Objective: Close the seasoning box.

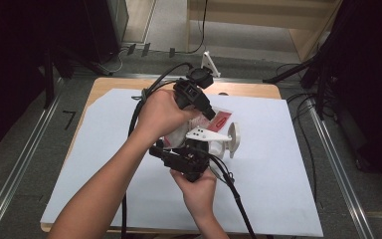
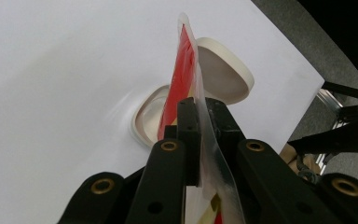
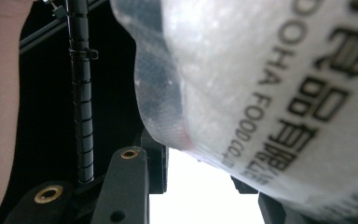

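A clear plastic pouch [image 1: 223, 119] with a red label hangs above the table between both grippers. My left gripper [image 1: 210, 113] reaches down from the far side, and its jaws are shut on the pouch's clear sealed edge [image 2: 184, 70]. My right gripper [image 1: 180, 145] comes up from the near side. The printed, bulging body of the pouch [image 3: 261, 84] sits pressed between its jaws [image 3: 200, 158]. Under the pouch stands a small white container [image 2: 144, 119] with its hinged lid [image 2: 233, 70] swung open, also seen as the white container [image 1: 220, 148] beside the right gripper.
A white sheet [image 1: 288, 164] covers most of the wooden table [image 1: 248, 89]. Black cables [image 1: 238, 199] trail from both grippers toward the near and far edges. A small white stand [image 1: 210, 62] sits past the table's back edge. Dark curtains flank both sides.
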The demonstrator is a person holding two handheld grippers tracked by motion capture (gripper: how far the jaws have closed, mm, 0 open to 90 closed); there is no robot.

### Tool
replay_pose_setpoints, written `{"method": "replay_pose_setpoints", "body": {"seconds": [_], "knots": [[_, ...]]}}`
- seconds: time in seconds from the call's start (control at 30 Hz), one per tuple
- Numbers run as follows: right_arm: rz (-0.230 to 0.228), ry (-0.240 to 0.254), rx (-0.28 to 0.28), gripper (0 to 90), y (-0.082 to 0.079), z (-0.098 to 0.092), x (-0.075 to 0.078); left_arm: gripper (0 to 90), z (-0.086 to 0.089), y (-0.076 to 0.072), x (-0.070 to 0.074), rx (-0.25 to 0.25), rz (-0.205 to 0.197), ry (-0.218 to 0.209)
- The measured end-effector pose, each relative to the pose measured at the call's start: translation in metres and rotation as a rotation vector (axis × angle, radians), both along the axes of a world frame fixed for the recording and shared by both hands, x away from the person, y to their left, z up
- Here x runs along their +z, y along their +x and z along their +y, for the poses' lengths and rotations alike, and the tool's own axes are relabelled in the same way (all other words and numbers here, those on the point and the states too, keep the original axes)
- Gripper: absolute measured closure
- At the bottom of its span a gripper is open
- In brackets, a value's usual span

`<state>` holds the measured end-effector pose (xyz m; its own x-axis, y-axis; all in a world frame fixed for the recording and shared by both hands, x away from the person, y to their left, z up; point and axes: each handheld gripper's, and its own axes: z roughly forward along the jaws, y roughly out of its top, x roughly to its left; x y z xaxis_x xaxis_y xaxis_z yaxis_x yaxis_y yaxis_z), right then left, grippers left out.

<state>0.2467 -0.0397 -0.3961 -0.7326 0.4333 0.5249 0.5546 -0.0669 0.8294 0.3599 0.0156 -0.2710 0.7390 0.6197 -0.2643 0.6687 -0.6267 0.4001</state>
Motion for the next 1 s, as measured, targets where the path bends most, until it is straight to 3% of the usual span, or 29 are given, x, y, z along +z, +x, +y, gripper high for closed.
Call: {"method": "replay_pose_setpoints", "body": {"seconds": [0.6, 1.0], "knots": [[0.002, -0.016, -0.014, 64.7, 0.001, -0.006, -0.002, 86.0, -0.007, 0.003, -0.005, -0.007, 0.003, -0.017], [0.018, -0.041, -0.033, 64.7, 0.005, -0.011, -0.015, 86.4, -0.011, 0.008, -0.018, -0.007, 0.024, -0.028]]}}
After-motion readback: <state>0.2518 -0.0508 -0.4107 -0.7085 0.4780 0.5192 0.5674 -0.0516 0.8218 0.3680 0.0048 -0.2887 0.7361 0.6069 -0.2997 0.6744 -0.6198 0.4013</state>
